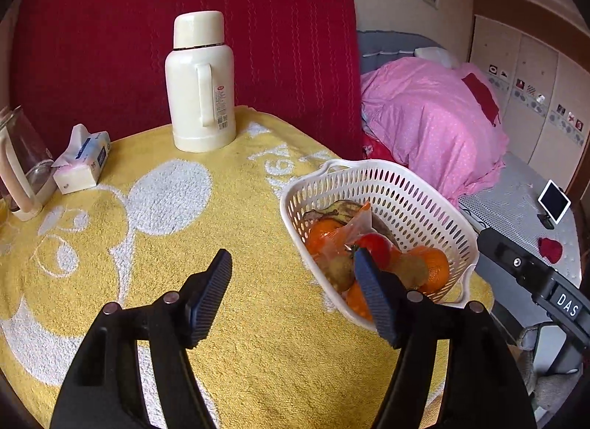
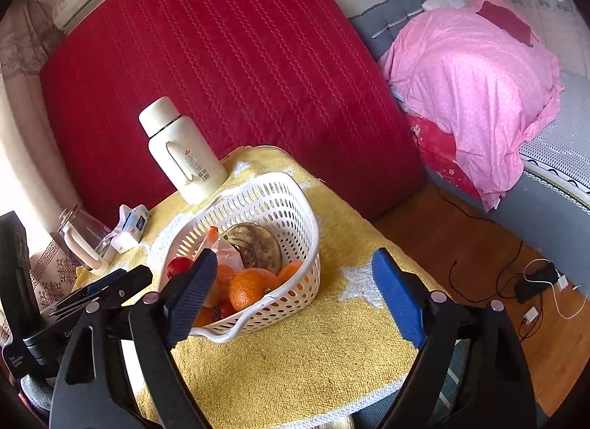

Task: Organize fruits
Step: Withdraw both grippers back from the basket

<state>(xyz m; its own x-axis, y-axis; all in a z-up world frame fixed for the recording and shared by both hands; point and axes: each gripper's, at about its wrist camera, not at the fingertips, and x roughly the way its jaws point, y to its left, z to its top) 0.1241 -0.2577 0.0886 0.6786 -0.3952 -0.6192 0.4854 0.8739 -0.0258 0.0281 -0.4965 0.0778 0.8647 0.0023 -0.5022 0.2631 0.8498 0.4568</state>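
The white perforated basket (image 1: 383,185) sits on the yellow towel (image 1: 155,229) ahead and to the right of your left gripper (image 1: 293,274), and ahead and slightly left of your right gripper (image 2: 295,274). It holds oranges (image 2: 247,287), a red tomato (image 1: 374,246), brownish kiwis (image 1: 337,270), a darkened banana (image 2: 258,244) and a clear plastic packet (image 1: 354,226) lying over the fruit. Your left gripper stands with its jaws wide apart and holds nothing; its right pad overlaps the basket's near rim in the left wrist view, though contact cannot be confirmed. Your right gripper is likewise spread wide and unloaded, its left pad in front of the basket's near left edge, its right pad over bare towel. Beyond the basket, further from both tools, a cream thermos flask (image 1: 201,82) stands upright with its handle facing you. Far to the left of your left gripper lie a tissue pack (image 1: 83,161) and, just beside it, a glass jug (image 1: 22,163) with a cream handle. Behind the flask hangs red quilted fabric (image 2: 228,71); to the right lies a bed with a pink duvet (image 2: 475,86).
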